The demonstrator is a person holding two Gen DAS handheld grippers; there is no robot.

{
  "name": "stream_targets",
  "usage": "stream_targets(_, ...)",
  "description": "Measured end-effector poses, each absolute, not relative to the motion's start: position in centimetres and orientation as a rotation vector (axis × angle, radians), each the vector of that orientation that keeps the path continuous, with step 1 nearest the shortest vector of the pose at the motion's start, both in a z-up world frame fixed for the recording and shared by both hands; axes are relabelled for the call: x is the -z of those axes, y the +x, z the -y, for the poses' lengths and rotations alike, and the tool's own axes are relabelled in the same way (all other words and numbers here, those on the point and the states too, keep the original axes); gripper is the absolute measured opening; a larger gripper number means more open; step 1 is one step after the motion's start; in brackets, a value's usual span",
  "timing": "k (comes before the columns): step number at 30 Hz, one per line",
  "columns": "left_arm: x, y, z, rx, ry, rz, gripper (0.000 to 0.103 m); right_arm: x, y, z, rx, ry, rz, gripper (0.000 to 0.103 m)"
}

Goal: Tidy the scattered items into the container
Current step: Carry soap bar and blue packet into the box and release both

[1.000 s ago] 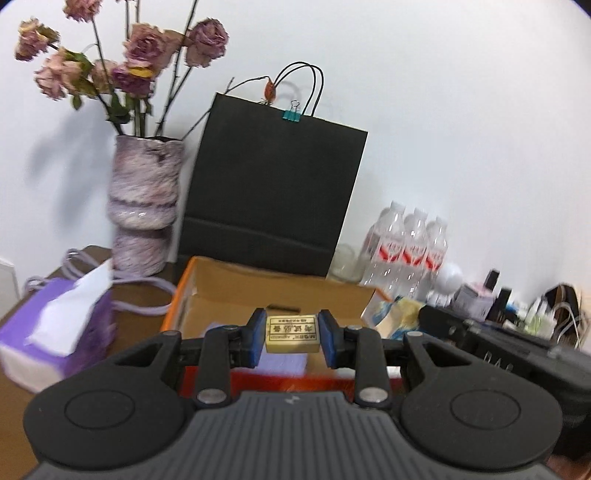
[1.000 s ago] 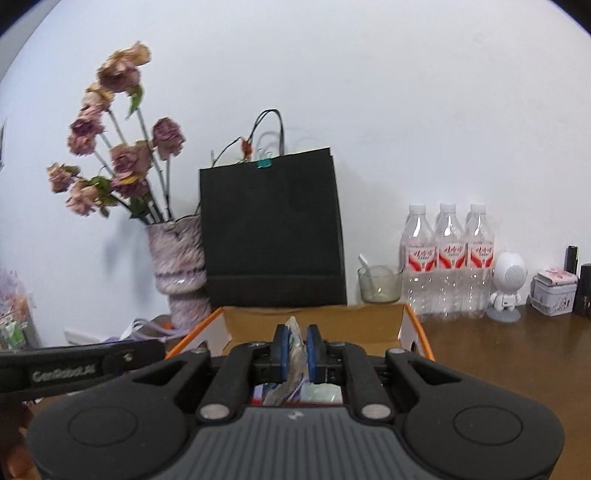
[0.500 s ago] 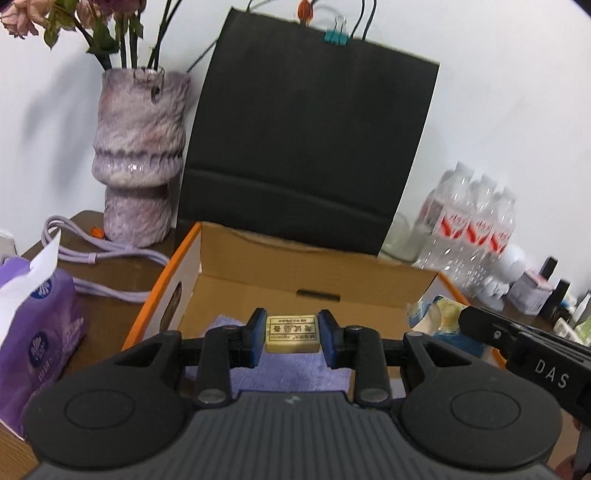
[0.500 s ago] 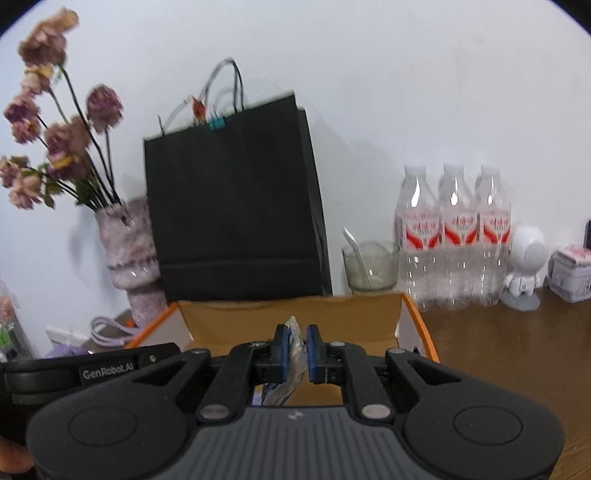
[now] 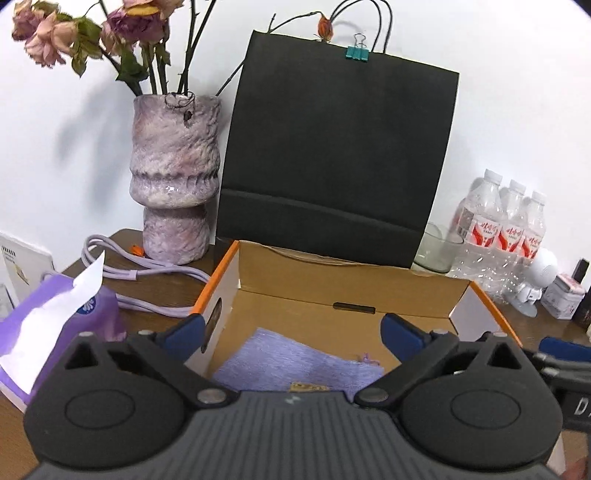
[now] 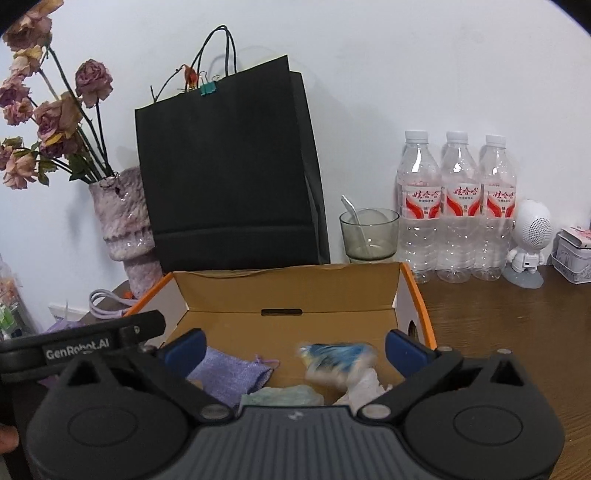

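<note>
Both grippers' fingers have just opened wide; nothing between them. Box (image 5: 458,299) lies directly below and ahead of left gripper (image 5: 291,332) and right gripper (image 6: 295,343). Blue-white packet (image 6: 336,360) is blurred between the right fingers, untouched.

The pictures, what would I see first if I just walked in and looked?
Probably the big black paper bag standing against the wall, right behind the open cardboard box. Left of the bag, dried roses stick out of a purple vase. Up close, both the left gripper and right gripper hang wide open over the box.
</note>
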State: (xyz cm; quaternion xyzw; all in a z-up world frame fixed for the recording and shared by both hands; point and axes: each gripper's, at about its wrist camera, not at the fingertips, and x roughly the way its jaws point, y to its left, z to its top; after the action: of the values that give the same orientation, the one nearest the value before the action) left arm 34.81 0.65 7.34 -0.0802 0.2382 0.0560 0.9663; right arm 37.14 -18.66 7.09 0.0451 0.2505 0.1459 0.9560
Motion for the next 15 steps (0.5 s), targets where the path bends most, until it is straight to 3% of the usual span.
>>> stream_targets(15, -7.21, 34.55, 0.19, -0.092, -0.141, -0.483, 0.103, -7.44, 36.91, 19.04, -0.281, 0.091, -0.505, 0.103)
